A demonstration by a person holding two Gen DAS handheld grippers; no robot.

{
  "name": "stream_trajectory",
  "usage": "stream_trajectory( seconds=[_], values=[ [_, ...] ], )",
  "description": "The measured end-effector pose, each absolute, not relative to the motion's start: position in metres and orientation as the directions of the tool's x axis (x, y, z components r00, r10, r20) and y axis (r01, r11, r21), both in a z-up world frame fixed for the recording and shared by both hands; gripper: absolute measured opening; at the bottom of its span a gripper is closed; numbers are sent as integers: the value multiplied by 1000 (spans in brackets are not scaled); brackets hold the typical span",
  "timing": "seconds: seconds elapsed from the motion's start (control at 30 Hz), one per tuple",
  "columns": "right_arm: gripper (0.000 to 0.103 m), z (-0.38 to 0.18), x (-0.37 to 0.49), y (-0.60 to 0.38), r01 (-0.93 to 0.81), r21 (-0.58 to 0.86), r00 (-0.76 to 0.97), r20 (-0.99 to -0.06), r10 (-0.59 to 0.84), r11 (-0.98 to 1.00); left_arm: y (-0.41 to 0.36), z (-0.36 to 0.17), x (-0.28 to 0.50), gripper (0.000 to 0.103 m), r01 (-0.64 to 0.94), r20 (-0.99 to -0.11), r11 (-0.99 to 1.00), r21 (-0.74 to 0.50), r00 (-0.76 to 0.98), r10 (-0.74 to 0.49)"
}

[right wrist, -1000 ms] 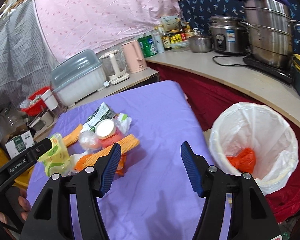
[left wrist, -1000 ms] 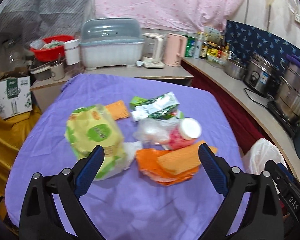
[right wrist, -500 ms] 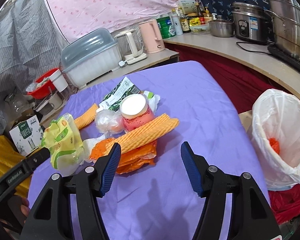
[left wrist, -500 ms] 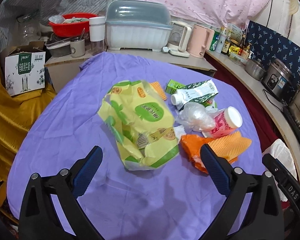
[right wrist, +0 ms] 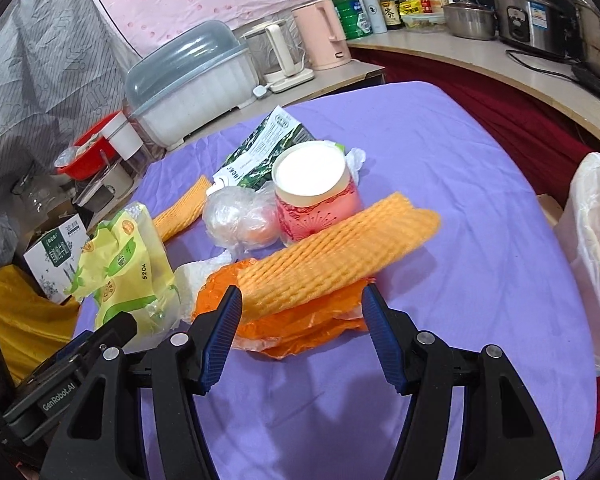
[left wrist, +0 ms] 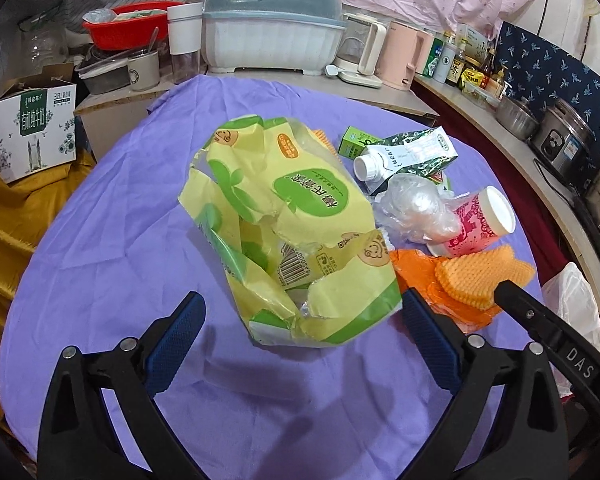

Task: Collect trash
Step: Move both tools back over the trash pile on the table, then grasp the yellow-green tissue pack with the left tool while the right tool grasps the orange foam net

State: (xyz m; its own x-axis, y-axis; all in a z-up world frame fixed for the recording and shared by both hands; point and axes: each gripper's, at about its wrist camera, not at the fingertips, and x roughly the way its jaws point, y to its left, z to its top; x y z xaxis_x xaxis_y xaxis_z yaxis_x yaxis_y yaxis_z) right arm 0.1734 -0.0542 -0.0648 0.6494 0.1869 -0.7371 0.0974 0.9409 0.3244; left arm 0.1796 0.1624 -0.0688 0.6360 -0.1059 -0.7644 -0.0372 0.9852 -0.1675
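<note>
Approach step: left tongs [left wrist: 300,336] spread before the yellow wipes packet [left wrist: 296,232]; right tongs [right wrist: 300,320] spread around the orange foam net [right wrist: 332,256]. Next, probably pinch.

Kitchen clutter behind the purple tablecloth [left wrist: 100,248]

A white plastic dish rack with grey domed lid [left wrist: 274,32] stands beside a pink plastic kettle [left wrist: 400,56]; a red plastic basin [left wrist: 134,26] sits left.

A table under a purple cloth [left wrist: 112,240] carries a trash heap: yellow-green wrapper [left wrist: 296,224] left, orange bag [right wrist: 300,320] under foam netting [right wrist: 332,256] right, pink cup [right wrist: 316,196], clear bag [right wrist: 240,220] and what looks like a milk carton [left wrist: 408,156] farther back
</note>
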Motion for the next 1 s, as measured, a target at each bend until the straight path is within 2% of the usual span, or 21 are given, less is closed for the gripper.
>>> stream_trajectory(
  seconds=[0.1, 0.17, 0.3, 0.33, 0.4, 0.47, 0.53, 0.6, 0.7, 0.87, 1.0],
  values=[
    [59, -71, 182, -48, 91, 322, 637, -747, 193, 942, 165, -74, 186, 87, -31, -767, 984, -175, 631, -117],
    [59, -74, 187, -46, 91, 322, 632, -750, 195, 942, 166, -76, 190, 77, -26, -772, 982, -186, 622, -130],
    [59, -78, 195, -46, 100, 327, 628, -753, 195, 940, 170, -82, 197, 63, -21, -782, 978, -208, 604, -153],
    [59, -78, 196, -48, 105, 331, 628, -753, 196, 938, 171, -84, 199, 55, -15, -784, 977, -214, 599, -163],
    [59, -80, 198, -50, 116, 336, 628, -754, 193, 935, 170, -87, 200, 47, -9, -788, 976, -219, 591, -171],
    [57, -82, 201, -52, 125, 334, 624, -758, 188, 934, 170, -88, 201, 33, -1, -790, 974, -227, 585, -183],
    [48, -84, 203, -53, 130, 335, 622, -761, 186, 933, 170, -90, 202, 30, 1, -794, 973, -232, 577, -190],
    [31, -86, 204, -54, 134, 336, 613, -767, 188, 932, 171, -89, 201, 28, 0, -793, 973, -232, 580, -190],
    [19, -85, 202, -55, 135, 347, 613, -765, 197, 928, 173, -86, 199, 25, -4, -788, 972, -233, 587, -187],
    [12, -72, 191, -57, 132, 332, 643, -745, 174, 934, 176, -76, 195, 20, -13, -776, 973, -232, 606, -177],
    [10, -59, 183, -63, 136, 344, 667, -725, 171, 929, 177, -62, 187, 19, -13, -756, 972, -233, 631, -173]
  ],
)
